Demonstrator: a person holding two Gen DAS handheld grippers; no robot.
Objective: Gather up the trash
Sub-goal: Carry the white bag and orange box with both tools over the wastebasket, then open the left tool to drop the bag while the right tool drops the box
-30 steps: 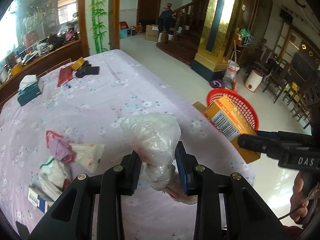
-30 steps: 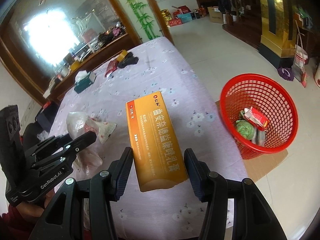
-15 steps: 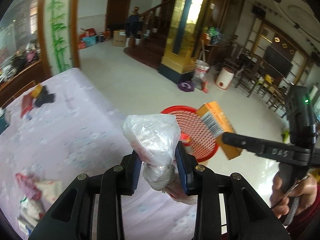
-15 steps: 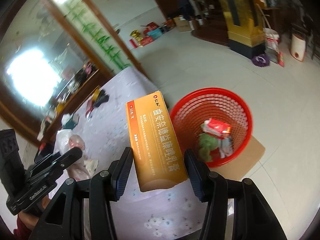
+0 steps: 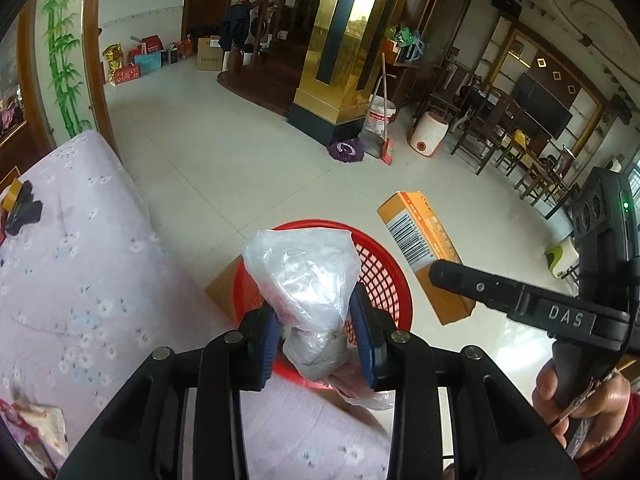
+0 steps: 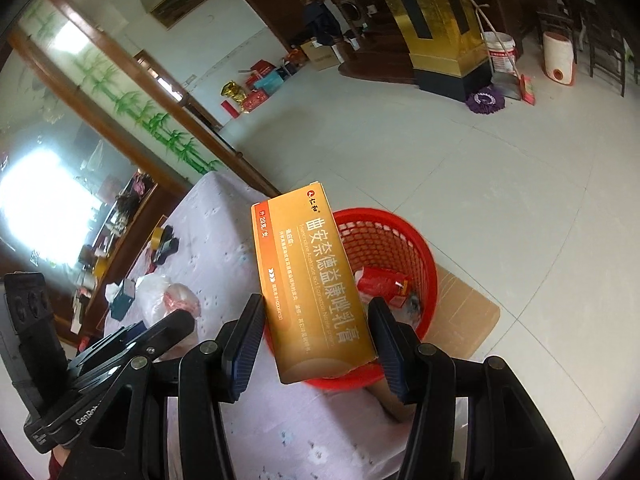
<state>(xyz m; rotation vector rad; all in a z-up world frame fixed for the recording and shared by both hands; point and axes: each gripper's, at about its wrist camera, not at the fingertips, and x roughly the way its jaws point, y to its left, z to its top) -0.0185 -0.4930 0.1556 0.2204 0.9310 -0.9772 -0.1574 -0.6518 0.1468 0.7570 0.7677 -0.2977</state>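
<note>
Both loads have been swung off the table and out toward the floor, so that the red basket, previously off to one side, now lies directly ahead in each wrist view. Nearest the lens in the left wrist view, the left gripper is seen clamped on the twisted neck of a crumpled plastic bag, the bulk of which is carried above the pads, apparently so it can fall free on release. In the right wrist view, the right gripper is closed on the lower end of an orange carton, held upright with its printed face to the camera. Just beyond, the basket is seen standing on a flat piece of cardboard beside the edge of the flowered tablecloth, already holding a red wrapper. Neither item is judged to be released yet. Farther off, a purple mop head is seen lying on the tiled floor.
</note>
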